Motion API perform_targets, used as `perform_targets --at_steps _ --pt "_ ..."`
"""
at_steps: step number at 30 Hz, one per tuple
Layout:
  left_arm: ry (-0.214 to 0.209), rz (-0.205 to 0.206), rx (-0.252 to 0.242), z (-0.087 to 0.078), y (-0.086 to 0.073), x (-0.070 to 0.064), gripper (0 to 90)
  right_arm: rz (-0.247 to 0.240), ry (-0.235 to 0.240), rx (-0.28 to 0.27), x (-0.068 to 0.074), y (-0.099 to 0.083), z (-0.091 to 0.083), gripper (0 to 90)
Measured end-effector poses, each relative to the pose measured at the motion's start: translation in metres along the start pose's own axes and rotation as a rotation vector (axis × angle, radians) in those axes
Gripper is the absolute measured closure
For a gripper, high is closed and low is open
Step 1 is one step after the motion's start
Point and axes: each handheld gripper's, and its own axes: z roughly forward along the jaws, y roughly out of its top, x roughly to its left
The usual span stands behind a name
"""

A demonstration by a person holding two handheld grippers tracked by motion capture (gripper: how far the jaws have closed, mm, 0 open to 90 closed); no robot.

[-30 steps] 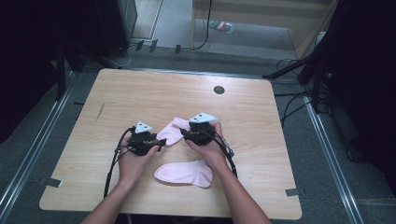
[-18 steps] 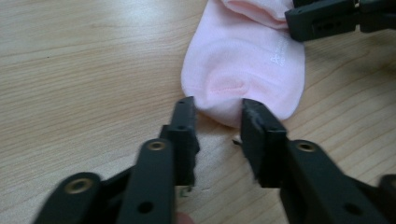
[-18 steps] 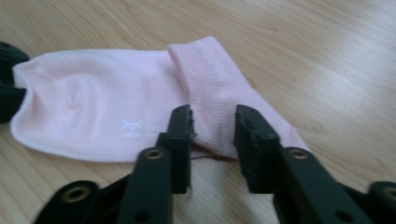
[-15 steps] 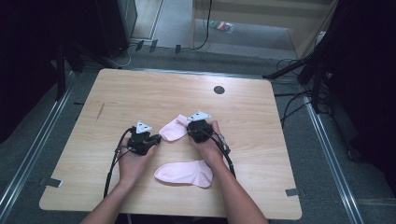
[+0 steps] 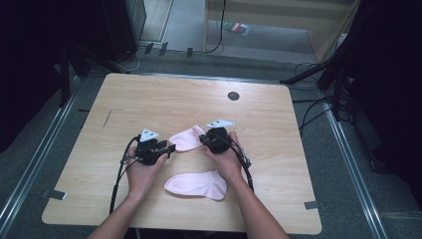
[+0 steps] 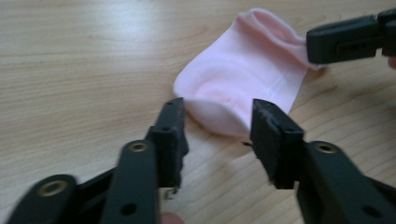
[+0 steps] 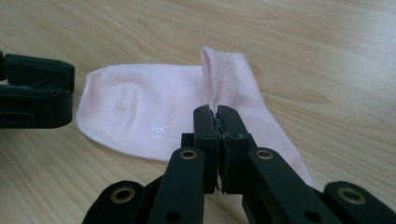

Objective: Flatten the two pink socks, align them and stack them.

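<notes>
- I take the round dark disc point(image 5: 233, 95) set in the far part of the pale wood-grain table point(image 5: 149, 99) as my landmark; everything I handle lies nearer to me than it.
- The upper pink sock point(image 5: 185, 140) lies flat on the table, nearer than the disc and a little to its left. It is soft knit, with a ribbed cuff and a small white printed logo on its smooth rounded part.
- My right hand-held gripper point(image 7: 217, 122) has its black jaws pressed together on a raised fold of this sock near the cuff, which stands up as a ridge.
- My left hand-held gripper point(image 6: 217, 122) is spread open, its two blocky black jaws on either side of the sock's rounded toe; I cannot tell whether they touch the cloth.
- A second pink sock point(image 5: 197, 184) lies flat still nearer to me than the first one, between my forearms, apart from both grippers.
- Each gripper carries a grey three-cornered plate and trails a black cable back toward me.
</notes>
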Motion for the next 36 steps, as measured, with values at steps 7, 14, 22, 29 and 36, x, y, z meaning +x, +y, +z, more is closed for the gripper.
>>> perform_targets --at_steps 7,14,22,29,36 --pt "0.082 0.0 0.061 0.016 0.009 0.001 47.9 0.036 0.059 -0.015 0.0 -0.001 -0.007 88.2" --pt "0.056 0.008 0.077 0.013 0.009 0.005 88.8 0.163 0.033 -0.103 -0.019 0.004 -0.027 88.2" --pt "0.011 0.047 0.11 0.01 0.01 0.01 90.0 0.414 0.017 -0.106 -0.056 -0.006 -0.037 88.0" --pt "0.13 0.054 0.006 0.006 0.011 0.012 57.6 0.407 -0.126 -0.03 -0.065 -0.015 -0.027 68.5" --pt "0.057 0.008 0.026 0.006 0.008 0.011 48.9 0.34 -0.081 -0.06 -0.062 -0.02 -0.027 61.7"
